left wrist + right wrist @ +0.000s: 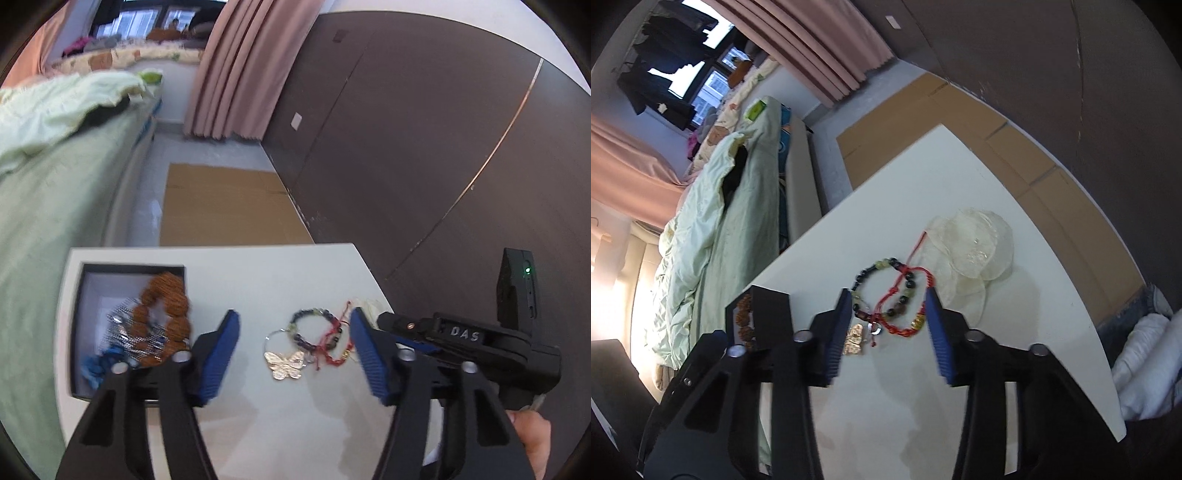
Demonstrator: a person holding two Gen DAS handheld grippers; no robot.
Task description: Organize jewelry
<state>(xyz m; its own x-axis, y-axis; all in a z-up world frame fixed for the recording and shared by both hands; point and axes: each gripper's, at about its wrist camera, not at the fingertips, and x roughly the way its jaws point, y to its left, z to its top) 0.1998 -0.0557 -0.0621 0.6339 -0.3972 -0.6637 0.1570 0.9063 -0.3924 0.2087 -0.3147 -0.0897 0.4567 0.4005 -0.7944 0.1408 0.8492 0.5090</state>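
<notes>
Right gripper [888,325] open, straddling bracelets [894,295]

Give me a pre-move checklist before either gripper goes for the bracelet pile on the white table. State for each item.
1. Left gripper free, nothing between its pads: ok.
2. Right gripper free: ok, jaws apart with the pile framed between them, pads not pressing.
3. Pieces separable: not ok. The red cord bracelet crosses the dark bead bracelet and the butterfly pendant lies against them.
4. Box open to receive: ok, no lid on it; brown bead bracelet already inside.
5. Grippers clear of each other: cannot tell; the right one sits close beside the left's finger.
6. Translucent shell discs off the cord: cannot tell.
</notes>
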